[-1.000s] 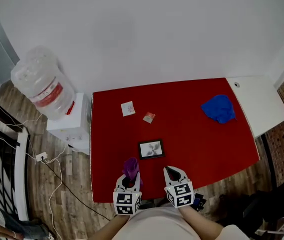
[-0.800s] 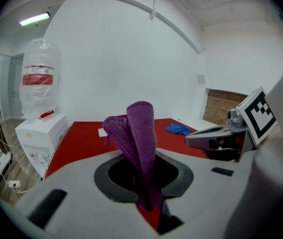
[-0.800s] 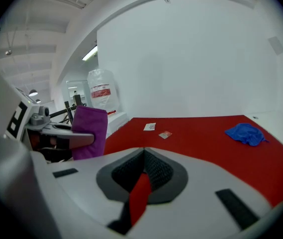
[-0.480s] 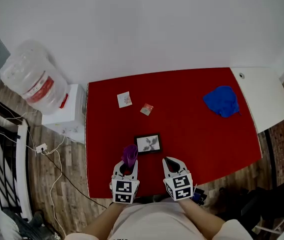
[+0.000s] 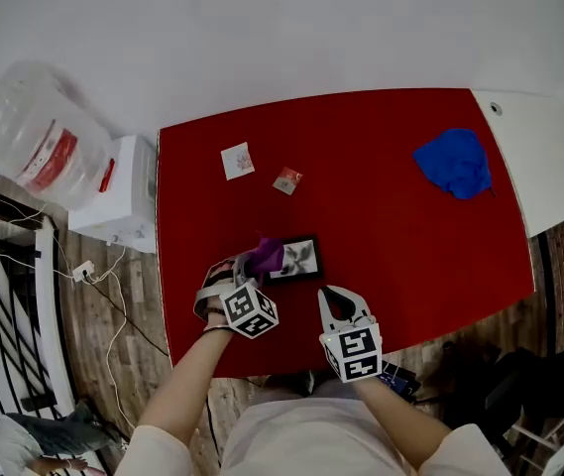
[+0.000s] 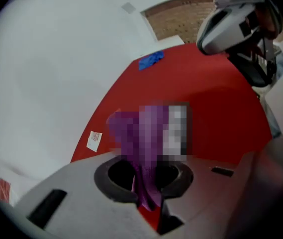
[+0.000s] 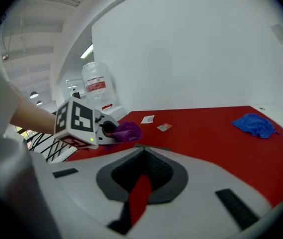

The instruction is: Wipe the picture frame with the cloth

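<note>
- Left gripper (image 5: 253, 269) is pinching a purple cloth (image 5: 265, 256); its jaws are clamping on a thin tail of it and the bunched part is hanging out ahead of the tips.
- Picture frame (image 5: 301, 258) is lying flat on the red table (image 5: 410, 246). The cloth bunch is overlapping the frame's left edge. I cannot tell whether it is actually pressing on the glass.
- Right gripper (image 5: 335, 296) is sitting pressed together with nothing in it, on the person's side of the frame and not touching it.
- Risk 1: nothing is bracing the frame. A sideways wipe is likely to drag the frame across the table instead of cleaning it. The cause is cloth friction on a light, loose object.
- Risk 2: only a narrow strip of cloth is sitting in the jaws. Dragging under load could be pulling it free.
- Risk 3: the bunch is small. If the left gripper is tilting too low, hard jaw tips are meeting the glass, so scratching or tipping the frame.
- Risk 4: strokes toward the person are pushing the frame at the near table edge.
- Low risk: two small cards (image 5: 236, 159) beyond the frame and the blue cloth (image 5: 455, 163) far right of the frame are both well apart from it.
</note>
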The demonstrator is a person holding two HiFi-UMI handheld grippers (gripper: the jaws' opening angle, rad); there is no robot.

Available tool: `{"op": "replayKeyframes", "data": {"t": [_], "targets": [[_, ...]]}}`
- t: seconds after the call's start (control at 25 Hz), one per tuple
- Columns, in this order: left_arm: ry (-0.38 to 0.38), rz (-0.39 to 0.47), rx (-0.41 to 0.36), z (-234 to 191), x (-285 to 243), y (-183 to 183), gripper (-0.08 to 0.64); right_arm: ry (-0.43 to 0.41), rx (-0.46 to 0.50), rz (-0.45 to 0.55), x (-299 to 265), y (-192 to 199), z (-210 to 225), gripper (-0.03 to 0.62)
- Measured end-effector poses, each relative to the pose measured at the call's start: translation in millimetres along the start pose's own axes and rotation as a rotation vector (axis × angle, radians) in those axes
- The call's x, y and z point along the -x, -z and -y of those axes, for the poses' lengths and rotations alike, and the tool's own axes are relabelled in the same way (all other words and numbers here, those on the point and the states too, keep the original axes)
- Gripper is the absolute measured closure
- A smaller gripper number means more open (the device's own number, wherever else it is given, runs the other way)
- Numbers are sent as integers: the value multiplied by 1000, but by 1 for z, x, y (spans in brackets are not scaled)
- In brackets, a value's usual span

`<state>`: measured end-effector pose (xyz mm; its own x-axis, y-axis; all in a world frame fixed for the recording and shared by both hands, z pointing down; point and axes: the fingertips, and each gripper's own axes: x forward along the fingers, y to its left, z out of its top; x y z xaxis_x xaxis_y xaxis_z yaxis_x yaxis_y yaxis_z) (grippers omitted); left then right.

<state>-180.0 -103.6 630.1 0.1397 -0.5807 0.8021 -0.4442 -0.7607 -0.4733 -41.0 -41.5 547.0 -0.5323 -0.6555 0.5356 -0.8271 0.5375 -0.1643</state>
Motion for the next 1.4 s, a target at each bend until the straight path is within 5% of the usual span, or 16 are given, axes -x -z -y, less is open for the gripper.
{"op": "replayKeyframes", "data": {"t": [0.48,0.84,1.12,1.4], "targets": [[68,-148,-164,2,-61,23,499,-16,-38,-28,-3,24,0,589],[120,-179,-343,56,-21,32,499,-37,-37,-33,-8,29,-3,588],[159,-160,-370,87,3,39,499,-59,-28,-36,-12,28,-11,588],[75,-170,-269,20,-25,13,499,-53,-35,-47,-7,33,-8,588]]}}
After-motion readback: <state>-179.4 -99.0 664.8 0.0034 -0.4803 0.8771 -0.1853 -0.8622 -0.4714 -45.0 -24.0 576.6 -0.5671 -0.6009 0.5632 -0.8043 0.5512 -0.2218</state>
